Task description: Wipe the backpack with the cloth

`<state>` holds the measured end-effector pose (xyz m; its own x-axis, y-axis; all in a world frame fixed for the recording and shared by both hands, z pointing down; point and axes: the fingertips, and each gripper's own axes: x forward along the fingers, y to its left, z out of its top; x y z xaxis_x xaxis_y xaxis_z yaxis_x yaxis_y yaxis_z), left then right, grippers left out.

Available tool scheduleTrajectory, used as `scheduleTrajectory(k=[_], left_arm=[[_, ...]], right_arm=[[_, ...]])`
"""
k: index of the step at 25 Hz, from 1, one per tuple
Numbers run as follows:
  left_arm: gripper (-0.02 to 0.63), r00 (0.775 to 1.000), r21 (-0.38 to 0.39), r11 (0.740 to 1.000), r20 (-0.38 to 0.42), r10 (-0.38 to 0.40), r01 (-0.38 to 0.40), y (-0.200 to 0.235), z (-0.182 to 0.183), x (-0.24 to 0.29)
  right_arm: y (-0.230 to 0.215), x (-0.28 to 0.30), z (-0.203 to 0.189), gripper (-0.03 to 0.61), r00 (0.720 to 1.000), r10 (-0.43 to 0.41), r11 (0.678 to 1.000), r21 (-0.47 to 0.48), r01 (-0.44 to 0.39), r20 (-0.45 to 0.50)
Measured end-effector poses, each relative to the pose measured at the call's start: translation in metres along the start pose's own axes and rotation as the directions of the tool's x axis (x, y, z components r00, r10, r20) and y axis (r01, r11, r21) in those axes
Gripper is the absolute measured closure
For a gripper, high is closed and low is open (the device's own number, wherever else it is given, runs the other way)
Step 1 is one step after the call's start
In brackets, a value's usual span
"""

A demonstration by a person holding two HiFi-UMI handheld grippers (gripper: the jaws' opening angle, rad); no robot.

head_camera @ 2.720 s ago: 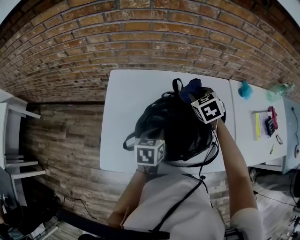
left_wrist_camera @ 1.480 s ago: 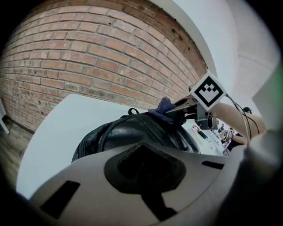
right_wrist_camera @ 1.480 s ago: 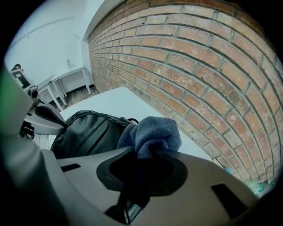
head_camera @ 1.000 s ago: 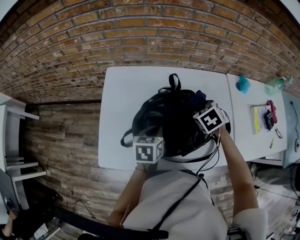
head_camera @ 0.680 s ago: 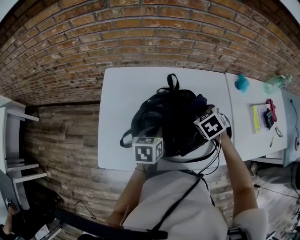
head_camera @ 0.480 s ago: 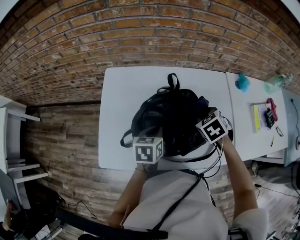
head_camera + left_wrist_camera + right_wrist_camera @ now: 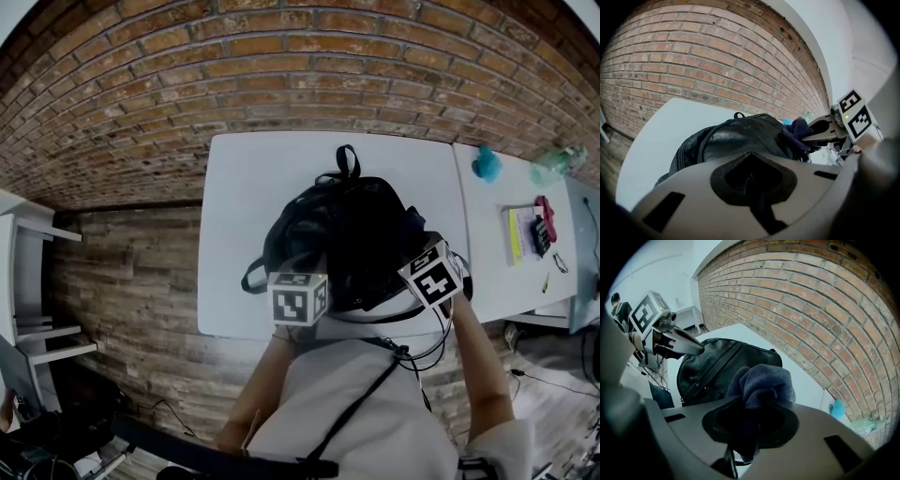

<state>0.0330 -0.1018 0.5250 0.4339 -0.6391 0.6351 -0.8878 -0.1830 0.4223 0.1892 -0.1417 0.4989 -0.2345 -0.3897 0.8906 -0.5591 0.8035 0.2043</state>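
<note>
Head view: black backpack at the near edge of the white table; bare tabletop to its left and behind, up to the brick wall.
Left gripper view: left gripper, jaws closed on a black backpack fold.
Right gripper view: right gripper clamps the navy cloth, just beside the backpack's side.

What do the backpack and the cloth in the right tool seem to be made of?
The backpack looks like black leather or imitation leather, smooth and slightly glossy: light reflects off its creased panels. The cloth is dark blue, soft and matte, probably terry or microfibre, judging by its fuzzy, bunched surface.
</note>
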Motion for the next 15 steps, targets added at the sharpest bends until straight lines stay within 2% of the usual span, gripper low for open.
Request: scheduleTrajectory(k=[15], left_arm=[[0.611, 1.0, 0.005, 1.0, -0.006, -0.002, 0.002, -0.004, -0.005, 0.001]], right_arm=[[0.022, -0.013, -0.031, 0.503, 0.999, 0.038, 0.998, 0.043, -0.037, -0.015]])
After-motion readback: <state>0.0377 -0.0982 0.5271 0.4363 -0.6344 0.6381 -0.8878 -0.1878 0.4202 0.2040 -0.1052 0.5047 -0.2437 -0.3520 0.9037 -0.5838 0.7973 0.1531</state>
